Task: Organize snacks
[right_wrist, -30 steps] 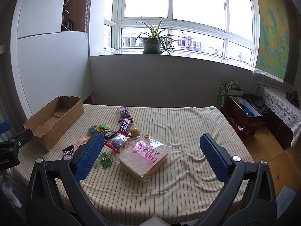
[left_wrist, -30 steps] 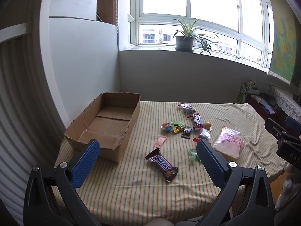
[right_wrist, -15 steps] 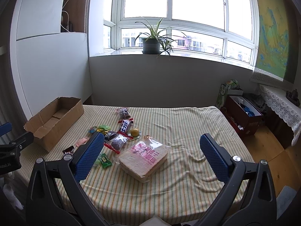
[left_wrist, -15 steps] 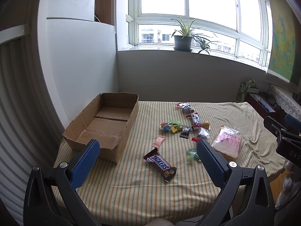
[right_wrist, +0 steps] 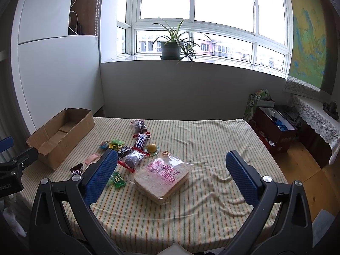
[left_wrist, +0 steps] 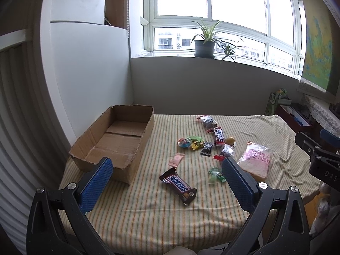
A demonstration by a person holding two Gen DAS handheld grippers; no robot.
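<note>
Snickers bar [left_wrist: 178, 186] flat on the striped cloth [left_wrist: 148, 216], long axis diagonal, between the left gripper [left_wrist: 164, 176]'s spread, empty fingers [left_wrist: 96, 183].

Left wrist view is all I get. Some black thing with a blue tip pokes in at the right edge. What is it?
Observer: That is the right claw. Its own camera shows both fingers wide apart, with nothing held.
Operator: What is it aimed at?
Observer: The bread bag. It lies flat on the striped cloth, just ahead between the fingers, with its whole near edge showing.
Operator: And past the table's right side?
Observer: A broad stretch of wooden floor.
</note>
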